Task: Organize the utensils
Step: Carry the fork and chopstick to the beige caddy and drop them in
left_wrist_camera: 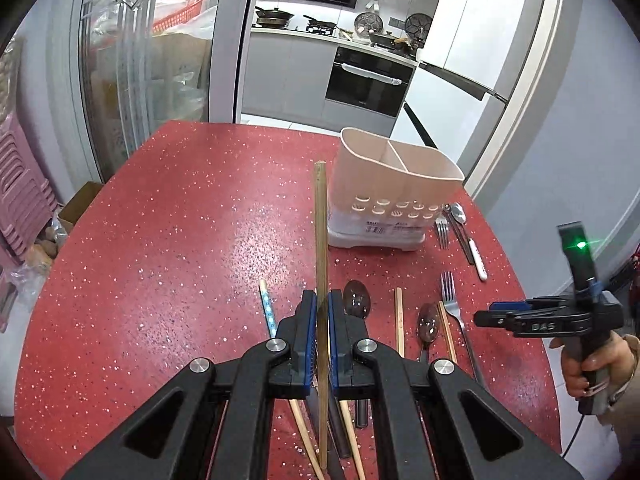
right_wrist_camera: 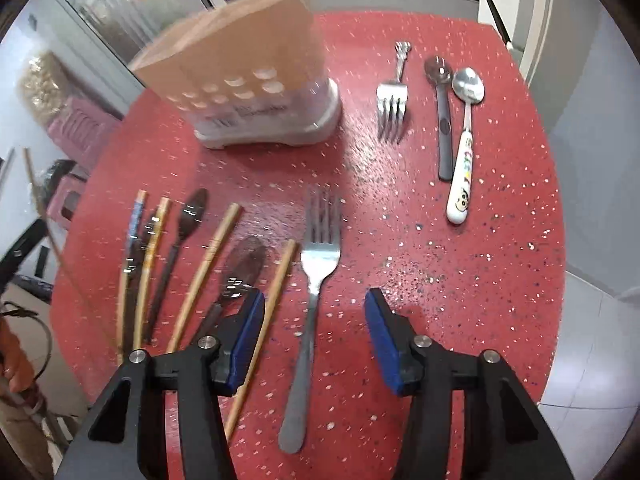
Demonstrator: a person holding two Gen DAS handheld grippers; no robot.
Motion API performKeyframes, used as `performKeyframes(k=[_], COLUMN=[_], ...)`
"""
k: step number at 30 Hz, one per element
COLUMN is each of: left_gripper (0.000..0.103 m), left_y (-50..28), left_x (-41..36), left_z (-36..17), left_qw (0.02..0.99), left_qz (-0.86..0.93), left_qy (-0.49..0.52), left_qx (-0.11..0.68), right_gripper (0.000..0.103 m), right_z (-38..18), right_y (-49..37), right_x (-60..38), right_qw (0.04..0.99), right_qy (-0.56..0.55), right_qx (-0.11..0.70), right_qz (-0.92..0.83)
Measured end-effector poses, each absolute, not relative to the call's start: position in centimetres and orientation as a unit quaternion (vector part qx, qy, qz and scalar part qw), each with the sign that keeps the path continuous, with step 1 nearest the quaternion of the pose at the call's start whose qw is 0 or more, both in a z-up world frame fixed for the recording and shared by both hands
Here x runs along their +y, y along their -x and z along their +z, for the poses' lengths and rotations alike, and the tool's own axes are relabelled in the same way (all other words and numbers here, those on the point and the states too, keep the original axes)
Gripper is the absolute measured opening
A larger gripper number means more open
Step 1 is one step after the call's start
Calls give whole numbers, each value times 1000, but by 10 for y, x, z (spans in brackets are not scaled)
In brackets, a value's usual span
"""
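Observation:
My left gripper [left_wrist_camera: 320, 300] is shut on a wooden chopstick [left_wrist_camera: 321, 216] and holds it upright above the red table [left_wrist_camera: 180, 220], left of the pink two-compartment utensil holder [left_wrist_camera: 396, 184]. My right gripper [right_wrist_camera: 316, 308] is open above a steel fork [right_wrist_camera: 316, 264]; it also shows in the left wrist view [left_wrist_camera: 486, 318]. Several chopsticks [right_wrist_camera: 208, 260] and dark spoons [right_wrist_camera: 188, 216] lie to the fork's left. A small fork [right_wrist_camera: 392, 104], a dark spoon [right_wrist_camera: 440, 100] and a white-handled spoon [right_wrist_camera: 464, 152] lie right of the holder [right_wrist_camera: 248, 72].
The red table's edge [right_wrist_camera: 556, 240] curves close on the right. A glass door [left_wrist_camera: 132, 80] and pink stools [left_wrist_camera: 20, 184] stand at the left, a kitchen with an oven [left_wrist_camera: 368, 84] behind the table.

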State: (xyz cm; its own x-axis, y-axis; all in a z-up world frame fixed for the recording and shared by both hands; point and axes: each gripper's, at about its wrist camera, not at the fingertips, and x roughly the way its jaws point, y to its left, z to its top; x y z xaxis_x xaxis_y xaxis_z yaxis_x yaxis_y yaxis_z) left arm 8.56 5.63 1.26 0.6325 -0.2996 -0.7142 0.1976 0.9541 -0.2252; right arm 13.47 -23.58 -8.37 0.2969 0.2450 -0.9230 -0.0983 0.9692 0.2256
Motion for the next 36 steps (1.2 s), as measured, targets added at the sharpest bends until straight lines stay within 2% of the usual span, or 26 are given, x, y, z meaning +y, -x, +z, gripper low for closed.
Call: performKeyframes(k=[1, 2, 3, 4, 8, 9, 10, 13, 20, 29, 36], left_gripper=[31, 30, 31, 31, 30, 30, 31, 31, 31, 31, 31], left_y=[-84, -84, -84, -84, -84, -84, -84, -83, -77, -80, -106], left_x=[56, 56, 56, 56, 53, 52, 53, 55, 53, 39, 28], left_z=[10, 9, 9, 9, 4, 3, 3, 5, 24, 61, 102], left_qw=[902, 902, 902, 902, 901, 901, 901, 902, 910, 921, 934], left_qz=[-138, -139, -140, -142, -147, -148, -149, -148, -156, -169, -175], left_qy=[66, 68, 69, 69, 65, 65, 66, 77, 74, 77, 78], left_qx=[404, 404, 403, 402, 402, 403, 403, 398, 378, 341, 302], right_gripper=[53, 47, 35, 31, 30, 23, 8, 6, 6, 6, 6], right_z=[-89, -93, -99, -102, -106, -106, -105, -104, -75, 5, 69], right_y=[-137, -138, -139, -140, -145, -145, -145, -142, -114, -87, -109], right_x=[-234, -233, -230, -228, -206, -200, -195, -189, -219, -238, -233], right_qw=[798, 793, 785, 781, 779, 780, 778, 783, 828, 887, 917], right_qy=[-56, -52, -47, -43, 27, 47, 53, 65, -13, -76, -89], right_qx=[592, 600, 610, 617, 623, 621, 622, 614, 551, 438, 361], right_qz=[99, 95, 92, 90, 69, 65, 76, 75, 101, 129, 142])
